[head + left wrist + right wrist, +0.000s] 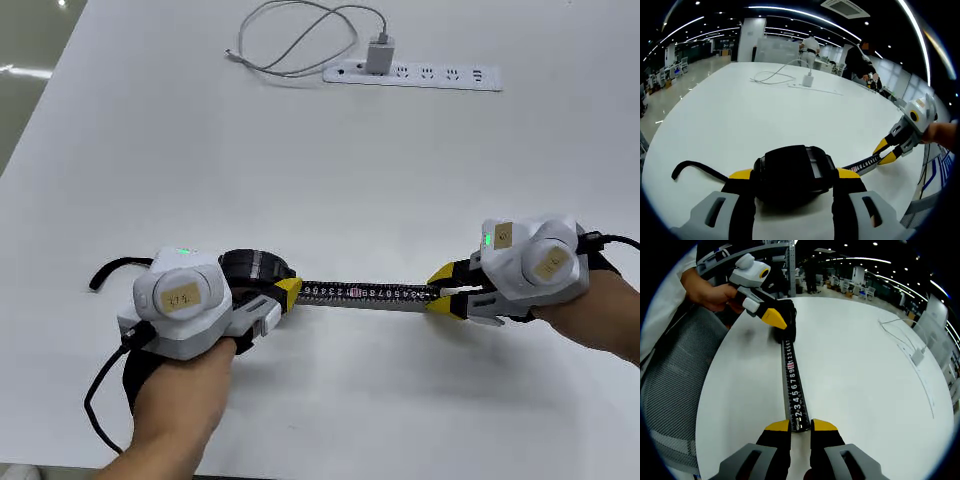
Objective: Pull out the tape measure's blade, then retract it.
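The left gripper (270, 290) is clamped around the black tape measure case (255, 268), pinning it to the white tabletop (300, 150) as an anchor. Right of the case, the right gripper (445, 290) is closed on the tip of the blade (365, 293), which runs straight between them, seemingly so it can be drawn out against the case. Well beyond the case lies a power strip (415, 74).

The left gripper (270, 285) is covering the near side of the tape measure's case (255, 266) in the head view, the tip of the blade (365, 293) is disappearing between the pinching jaws of the right gripper (438, 290), and the blade's printed figures are staying too small to read in the left gripper view.
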`<action>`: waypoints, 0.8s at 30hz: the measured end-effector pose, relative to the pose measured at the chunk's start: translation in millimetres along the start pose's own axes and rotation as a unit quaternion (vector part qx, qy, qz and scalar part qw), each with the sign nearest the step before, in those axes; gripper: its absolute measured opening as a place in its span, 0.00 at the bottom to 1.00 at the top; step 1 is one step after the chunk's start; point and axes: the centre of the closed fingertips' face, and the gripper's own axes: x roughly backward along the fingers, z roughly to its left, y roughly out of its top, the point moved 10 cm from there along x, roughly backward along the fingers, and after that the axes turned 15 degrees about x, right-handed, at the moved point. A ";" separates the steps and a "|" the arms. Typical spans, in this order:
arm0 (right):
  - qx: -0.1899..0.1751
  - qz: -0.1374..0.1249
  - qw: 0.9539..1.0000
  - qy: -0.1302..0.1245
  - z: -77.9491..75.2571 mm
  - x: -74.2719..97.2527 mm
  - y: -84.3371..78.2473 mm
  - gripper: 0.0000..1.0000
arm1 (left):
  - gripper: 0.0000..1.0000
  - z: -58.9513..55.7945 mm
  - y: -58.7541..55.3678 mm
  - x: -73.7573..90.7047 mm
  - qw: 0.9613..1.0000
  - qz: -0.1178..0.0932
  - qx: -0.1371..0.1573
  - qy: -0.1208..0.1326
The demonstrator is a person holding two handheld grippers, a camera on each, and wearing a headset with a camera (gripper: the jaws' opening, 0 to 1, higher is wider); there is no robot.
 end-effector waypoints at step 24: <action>0.008 -0.020 1.000 0.009 -7.6 -16.4 19.6 0.10 | 0.58 0.8 0.4 -0.3 1.000 0.002 0.007 -0.003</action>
